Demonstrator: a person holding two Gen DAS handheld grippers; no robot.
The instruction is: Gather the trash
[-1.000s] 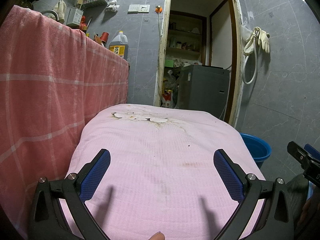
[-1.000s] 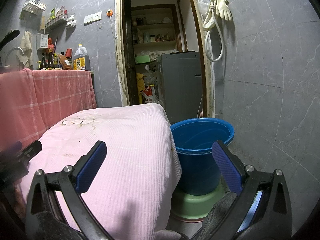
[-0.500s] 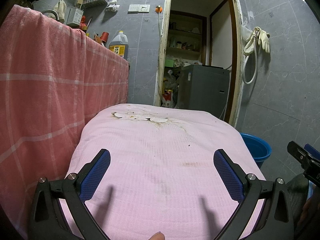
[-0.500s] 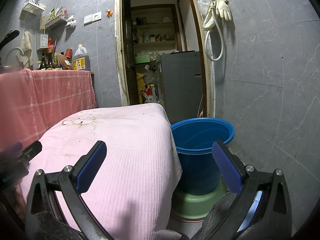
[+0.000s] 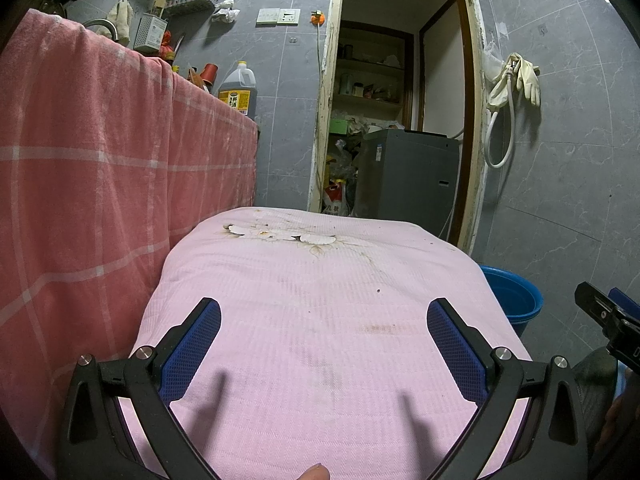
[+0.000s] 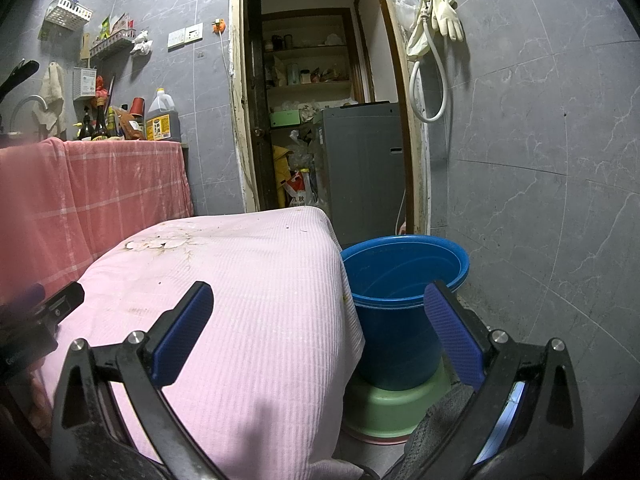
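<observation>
A round blue plastic bucket [image 6: 400, 304] stands upright on the floor at the right, just beside the pink-cloth-covered surface [image 6: 248, 300], its open mouth showing an empty-looking interior. It sits on an upturned pale green plastic basin [image 6: 384, 408]. On the far left part of the surface lie flat, whitish, torn scraps [image 5: 276, 234], with small dark specks scattered nearby.

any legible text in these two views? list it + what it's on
Nothing reads cleanly.
Oil jug label: yellow and dark with print, too small to read.
Red-and-white bag in the doorway: dark characters on it, too blurred to quote with confidence.
Sticker on the grey appliance: print too small.
Packets in the wall rack: print unreadable.
Left hand-held gripper body: pale lettering at the frame edge, cut off.
</observation>
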